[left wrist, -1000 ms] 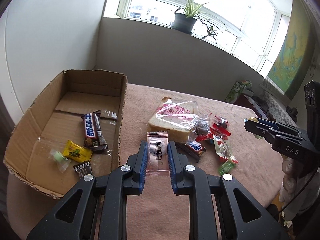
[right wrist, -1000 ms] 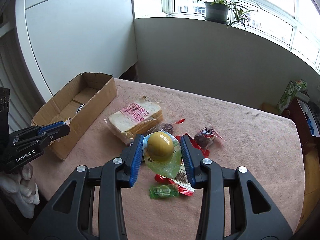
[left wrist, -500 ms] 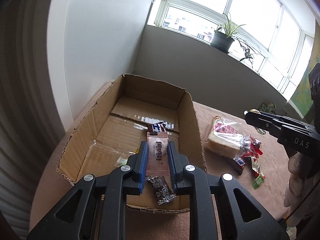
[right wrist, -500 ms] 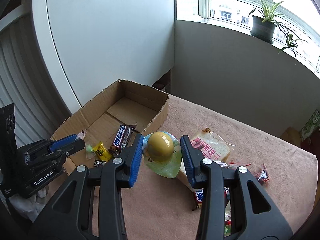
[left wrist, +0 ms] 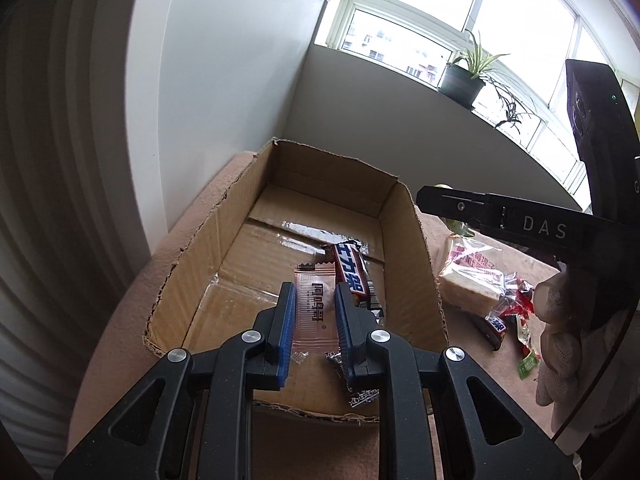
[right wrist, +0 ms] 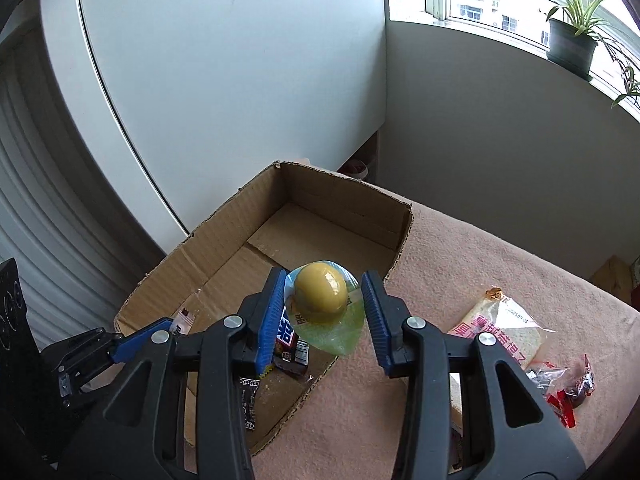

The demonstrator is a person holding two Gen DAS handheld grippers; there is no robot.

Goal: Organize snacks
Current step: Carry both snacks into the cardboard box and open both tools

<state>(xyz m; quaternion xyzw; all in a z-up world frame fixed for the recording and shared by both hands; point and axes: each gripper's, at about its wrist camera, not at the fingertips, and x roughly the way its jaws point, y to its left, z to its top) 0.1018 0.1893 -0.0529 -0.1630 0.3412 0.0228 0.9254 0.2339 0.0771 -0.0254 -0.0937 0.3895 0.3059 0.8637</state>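
Observation:
An open cardboard box (left wrist: 416, 248) (right wrist: 224, 220) stands at the table's left end. My left gripper (left wrist: 314, 296) is shut on a pink sachet (left wrist: 314, 312) and holds it over the box's near half. A Snickers bar (left wrist: 350, 274) lies in the box beside it. My right gripper (right wrist: 325, 284) is shut on a yellow jelly cup (right wrist: 322, 292) and holds it above the box's right wall. The left gripper's blue tip also shows in the right wrist view (right wrist: 140, 338).
A bagged bread slice (left wrist: 472, 276) (right wrist: 504, 328) and several small wrapped snacks (left wrist: 516, 320) (right wrist: 568, 384) lie on the pink tablecloth (right wrist: 460, 264) right of the box. A white wall panel and a window sill with a potted plant (left wrist: 464, 80) stand behind.
Both grippers have carried their snacks left from the pile to the box. The left one now hangs over the box's inside, the right one over its right wall.

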